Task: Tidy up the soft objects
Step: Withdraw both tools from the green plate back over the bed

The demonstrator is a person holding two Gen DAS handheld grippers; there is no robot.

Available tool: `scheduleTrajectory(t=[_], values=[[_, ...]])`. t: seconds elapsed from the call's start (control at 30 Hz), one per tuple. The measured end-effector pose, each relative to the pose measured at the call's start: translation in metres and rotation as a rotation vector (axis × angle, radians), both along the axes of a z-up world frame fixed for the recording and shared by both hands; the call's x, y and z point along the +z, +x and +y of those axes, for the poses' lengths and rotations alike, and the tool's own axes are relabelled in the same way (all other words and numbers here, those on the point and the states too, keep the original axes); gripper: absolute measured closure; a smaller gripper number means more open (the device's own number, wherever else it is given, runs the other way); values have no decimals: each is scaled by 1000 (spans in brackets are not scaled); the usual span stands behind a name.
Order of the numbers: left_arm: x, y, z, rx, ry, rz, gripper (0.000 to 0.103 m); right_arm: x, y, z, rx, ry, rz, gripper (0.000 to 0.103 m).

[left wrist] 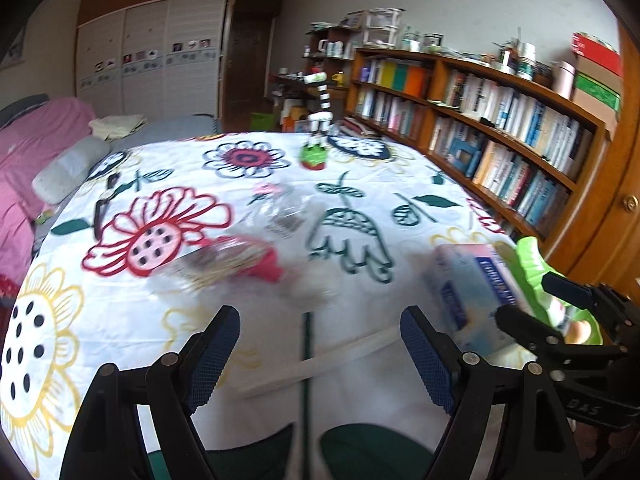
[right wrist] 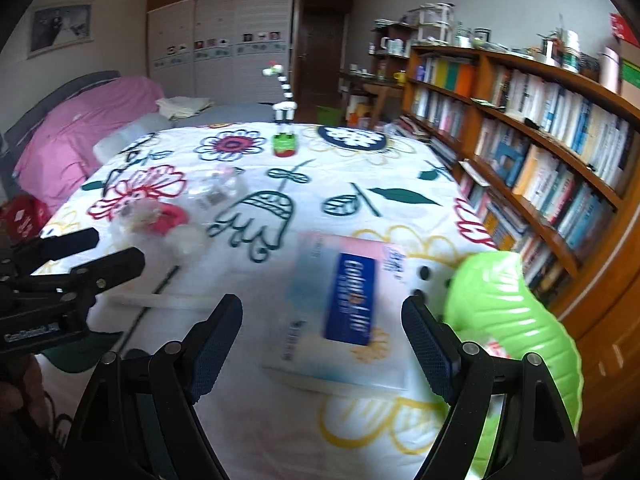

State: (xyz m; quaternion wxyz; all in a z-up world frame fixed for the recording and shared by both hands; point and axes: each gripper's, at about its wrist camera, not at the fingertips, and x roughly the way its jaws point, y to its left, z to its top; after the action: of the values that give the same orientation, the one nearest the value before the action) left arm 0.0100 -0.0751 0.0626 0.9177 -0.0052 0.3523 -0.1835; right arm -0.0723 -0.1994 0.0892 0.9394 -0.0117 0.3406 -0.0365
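- Over the flowered cloth on the counter (left wrist: 120,340), both tools hover with nothing in them.
- Left hand-held gripper (left wrist: 320,356): jaws spread wide, only bare cloth and a pale stick (left wrist: 320,360) between them.
- Right hand-held gripper (right wrist: 322,344): jaws spread too, framing the tissue pack (right wrist: 340,312), which lies flat on the cloth; the pads are apart from it.
- Beside that pack, to the right, sits a green inflatable toy (right wrist: 504,312), close to the right-hand pad.
- Further out on the left, a clear bag (left wrist: 224,260) with something red in it and a white fluffy lump (left wrist: 308,288) lie together, blurred.
- Beyond them, a second clear packet (left wrist: 284,208) rests mid-cloth; its contents are too smeared to name.
- At the far edge stands a striped toy (left wrist: 320,116) on a green base, well apart from everything else.
- Step in hand, as I read it: the approach, with each tool lining up on its own soft item and no grasp made yet.
- Next move for the right: drop onto the pack and close across its narrow side, keeping clear of the green toy.
- Next move for the left: push forward to the bag and fluffy lump, then pinch gently, since both look likely to squash or slip.
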Motion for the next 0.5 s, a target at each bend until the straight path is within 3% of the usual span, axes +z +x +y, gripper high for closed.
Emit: scheduleTrajectory(t=[0.23, 0.5], values=[[-11, 6, 33, 73, -8, 33, 17, -5, 8, 20, 106, 104, 8, 20], [-20, 11, 62, 136, -20, 59, 17, -13, 16, 46, 204, 154, 36, 20]])
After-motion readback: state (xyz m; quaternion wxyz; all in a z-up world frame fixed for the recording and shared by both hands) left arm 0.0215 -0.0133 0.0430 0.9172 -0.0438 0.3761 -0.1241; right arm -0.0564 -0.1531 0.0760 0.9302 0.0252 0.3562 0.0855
